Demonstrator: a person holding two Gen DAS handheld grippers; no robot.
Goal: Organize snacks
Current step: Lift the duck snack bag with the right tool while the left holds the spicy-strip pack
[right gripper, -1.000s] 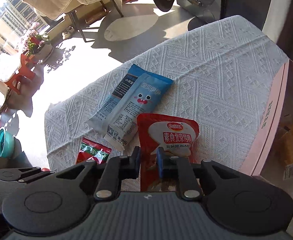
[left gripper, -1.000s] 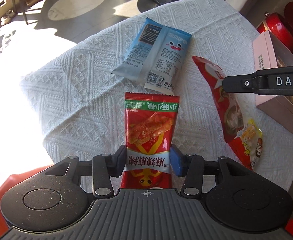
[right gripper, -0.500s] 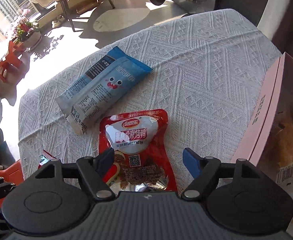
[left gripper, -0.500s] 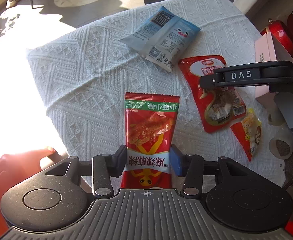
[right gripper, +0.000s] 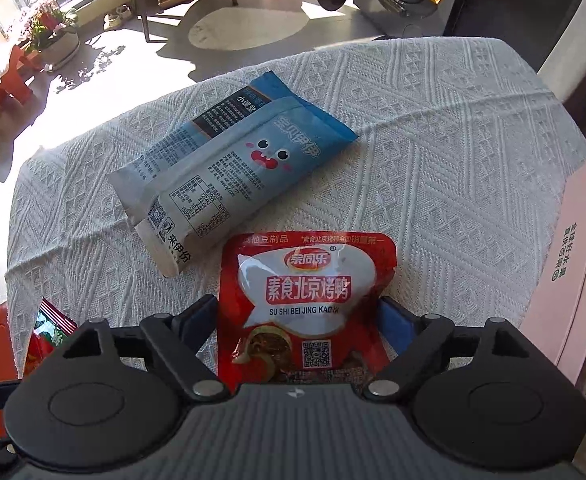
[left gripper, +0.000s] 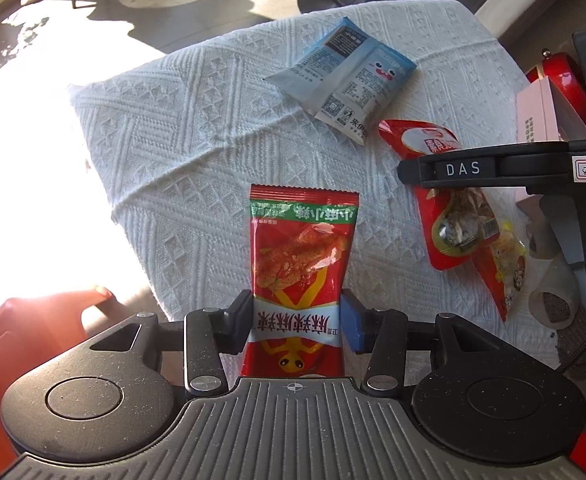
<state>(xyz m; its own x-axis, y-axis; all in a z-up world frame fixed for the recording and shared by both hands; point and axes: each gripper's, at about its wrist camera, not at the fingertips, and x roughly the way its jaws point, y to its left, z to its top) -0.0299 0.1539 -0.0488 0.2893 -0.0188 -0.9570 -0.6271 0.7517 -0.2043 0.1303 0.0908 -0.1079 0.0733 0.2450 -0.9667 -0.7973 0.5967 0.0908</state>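
Note:
My left gripper [left gripper: 297,320] is shut on a red-and-green spicy snack packet [left gripper: 301,248], held upright above the white-clothed table [left gripper: 193,140]. The same packet shows at the left edge of the right wrist view [right gripper: 49,328]. A red pouch with a white label [right gripper: 305,292] lies flat on the cloth. My right gripper [right gripper: 301,316] straddles its lower half, jaws closing, with one pad near each side edge and no visible squeeze. In the left wrist view its black body [left gripper: 465,168] crosses above the red pouch [left gripper: 453,220].
A blue packet [right gripper: 233,168] lies just beyond the red pouch. A small yellow-and-red packet [left gripper: 505,268] lies beside the pouch. A pink box [right gripper: 573,272] stands open at the table's right edge. An orange stool [left gripper: 33,340] stands on the floor at the left.
The right gripper opened and let the red pouch fall flat on the cloth. It then sank over the pouch and its jaws narrowed again. The left gripper shifted sideways, still holding its packet.

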